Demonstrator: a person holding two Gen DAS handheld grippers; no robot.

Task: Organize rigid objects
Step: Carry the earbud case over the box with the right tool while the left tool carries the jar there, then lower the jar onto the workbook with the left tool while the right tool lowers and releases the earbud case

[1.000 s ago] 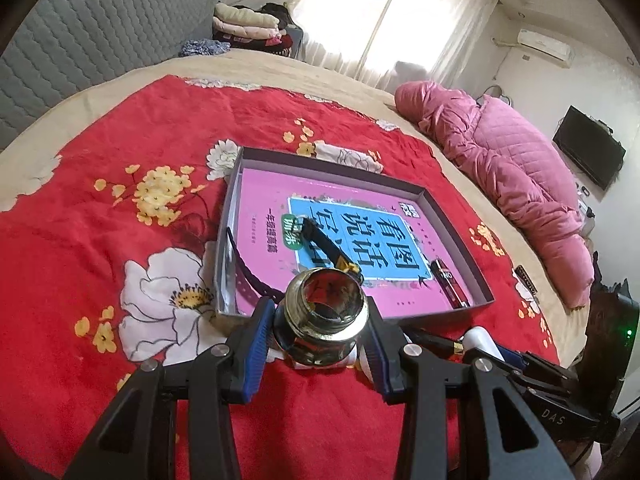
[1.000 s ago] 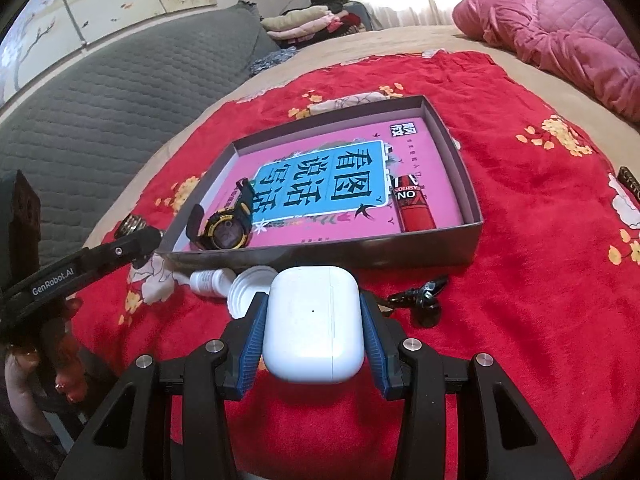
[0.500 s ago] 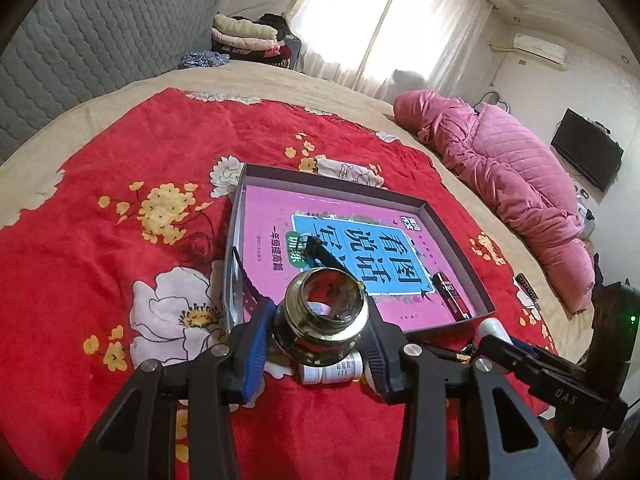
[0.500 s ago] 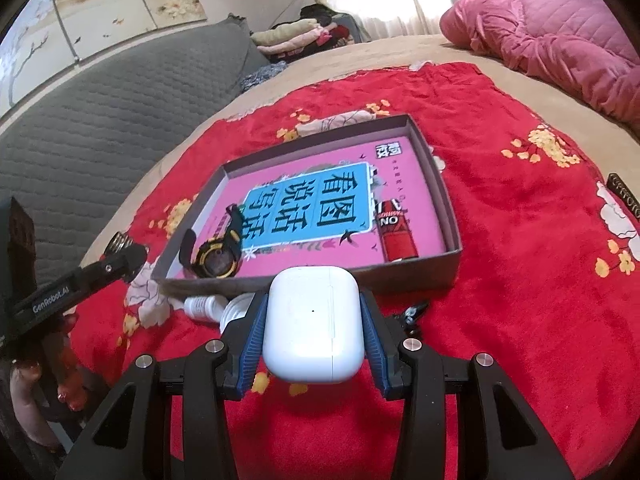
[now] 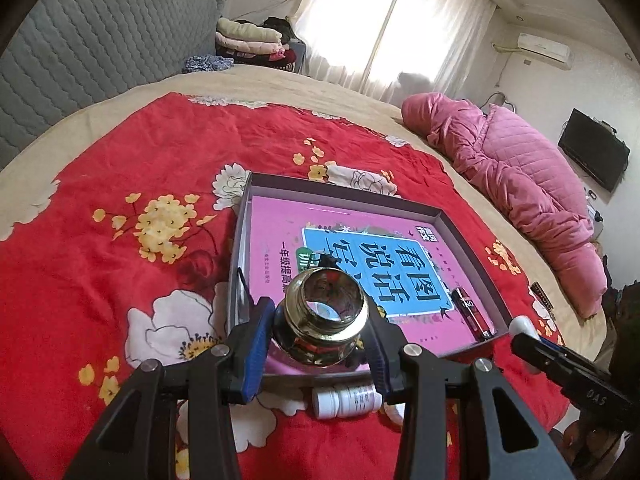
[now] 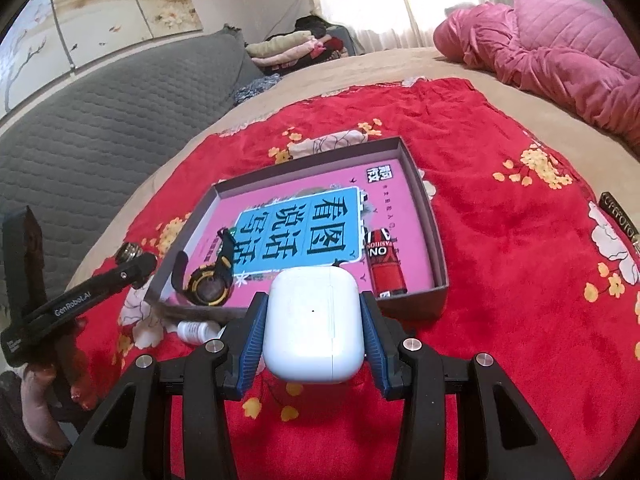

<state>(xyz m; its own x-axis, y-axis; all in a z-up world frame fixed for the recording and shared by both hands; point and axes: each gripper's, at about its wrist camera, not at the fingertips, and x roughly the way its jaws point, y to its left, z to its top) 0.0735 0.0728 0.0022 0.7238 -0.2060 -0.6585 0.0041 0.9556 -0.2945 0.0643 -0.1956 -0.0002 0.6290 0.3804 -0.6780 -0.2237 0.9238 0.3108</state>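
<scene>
My left gripper [image 5: 320,322] is shut on a small glass jar [image 5: 326,308] with a gold threaded neck, held over the near edge of a grey box [image 5: 470,240]. The box holds a pink book [image 5: 280,232], a red lighter [image 5: 472,312] and a black-and-yellow watch [image 6: 210,288]. My right gripper [image 6: 314,314] is shut on a white earbud case [image 6: 314,332], just short of the box's front wall [image 6: 412,308]. A small white bottle [image 5: 346,400] lies on the blanket against that wall.
The box sits on a red flowered blanket [image 5: 100,260] spread over a bed. A pink quilt [image 5: 520,172] lies at the far right and a grey padded headboard [image 6: 100,128] behind. A dark tag-like item [image 6: 618,216] lies at the blanket's right edge.
Both views have shifted slightly back from the box. The white bottle now shows under the jar, and a small black item by the box front is hidden behind the case. Both grips are unchanged.
</scene>
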